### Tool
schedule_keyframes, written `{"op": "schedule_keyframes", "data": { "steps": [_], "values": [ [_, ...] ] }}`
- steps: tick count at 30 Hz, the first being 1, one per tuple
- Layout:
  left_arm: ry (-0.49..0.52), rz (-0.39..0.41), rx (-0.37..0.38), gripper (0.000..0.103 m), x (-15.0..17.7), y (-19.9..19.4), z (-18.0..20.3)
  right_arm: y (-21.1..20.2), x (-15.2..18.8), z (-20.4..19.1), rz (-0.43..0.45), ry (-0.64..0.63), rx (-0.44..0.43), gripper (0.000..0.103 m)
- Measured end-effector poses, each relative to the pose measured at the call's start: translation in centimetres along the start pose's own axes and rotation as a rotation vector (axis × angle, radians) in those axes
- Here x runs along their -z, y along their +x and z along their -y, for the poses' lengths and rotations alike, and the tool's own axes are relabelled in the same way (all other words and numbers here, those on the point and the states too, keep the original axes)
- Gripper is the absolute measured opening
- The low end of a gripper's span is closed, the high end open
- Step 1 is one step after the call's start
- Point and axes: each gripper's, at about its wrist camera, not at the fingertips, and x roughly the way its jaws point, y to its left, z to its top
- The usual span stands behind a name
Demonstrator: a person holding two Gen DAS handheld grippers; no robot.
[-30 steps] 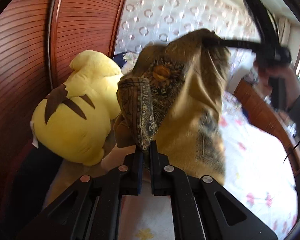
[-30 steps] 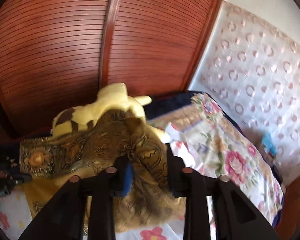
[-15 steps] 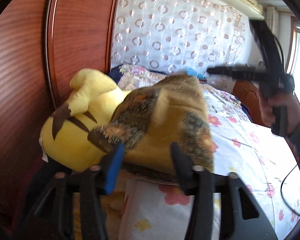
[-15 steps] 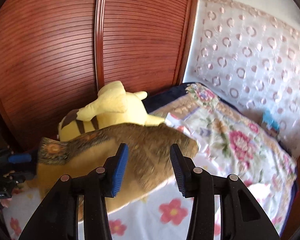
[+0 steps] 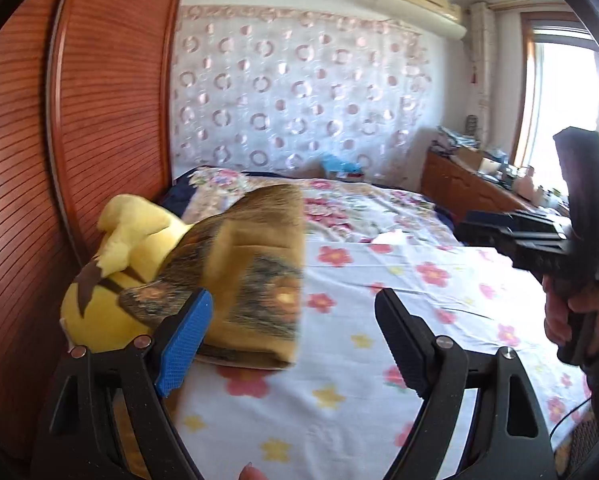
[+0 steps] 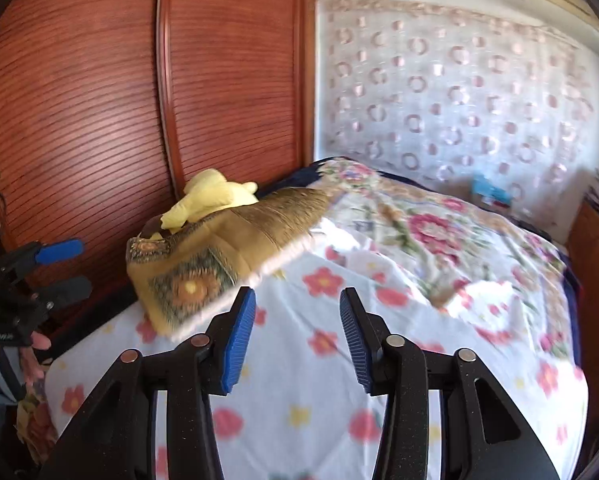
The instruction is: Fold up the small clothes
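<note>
A folded brown and gold patterned cloth [image 5: 251, 280] lies on the flowered bed sheet [image 5: 379, 360], leaning against a yellow plush toy [image 5: 115, 264]. My left gripper [image 5: 295, 328] hangs above the sheet to the right of the cloth, its jaws opening wide with nothing between them. In the right wrist view the cloth [image 6: 219, 256] lies ahead and to the left of my right gripper [image 6: 297, 320], whose blue pads [image 6: 239, 336] are parting over bare sheet with nothing between them. The left gripper [image 6: 39, 276] shows at that view's left edge.
A red-brown slatted wardrobe [image 6: 99, 100] rises along the bed's left side. A flowered quilt [image 6: 439, 232] lies at the head of the bed below a curtain with rings [image 5: 299, 92]. A wooden cabinet [image 5: 471, 188] with clutter stands at the right, by a bright window.
Both grippers let go of the cloth and drew back from it. The cloth dropped folded onto the sheet beside the plush toy. Both pairs of jaws stand wider than before.
</note>
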Motion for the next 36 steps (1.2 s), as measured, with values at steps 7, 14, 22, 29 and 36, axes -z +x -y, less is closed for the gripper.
{"op": "schedule_keyframes", "data": {
  "steps": [7, 14, 22, 29, 36],
  "values": [
    [0.067, 0.001, 0.075, 0.084, 0.4, -1.7, 5.6, -9.5, 4.6, -1.8, 0.078, 0.099, 0.099, 0.074],
    [0.128, 0.063, 0.11, 0.084, -0.1, -4.4, 10.3, -18.3, 7.5, -3.7, 0.191, 0.204, 0.244, 0.075],
    [0.145, 0.1, 0.08, 0.084, -1.0, -6.1, 13.3, -24.5, 9.7, -6.4, 0.246, 0.241, 0.346, 0.075],
    [0.143, 0.111, 0.065, 0.084, -1.1, -6.7, 13.9, -22.8, 10.1, -9.9, 0.263, 0.244, 0.372, 0.075],
    [0.127, 0.123, 0.065, 0.084, -0.9, -6.9, 14.1, -22.1, 10.5, -9.8, 0.257, 0.252, 0.383, 0.075]
  ]
}}
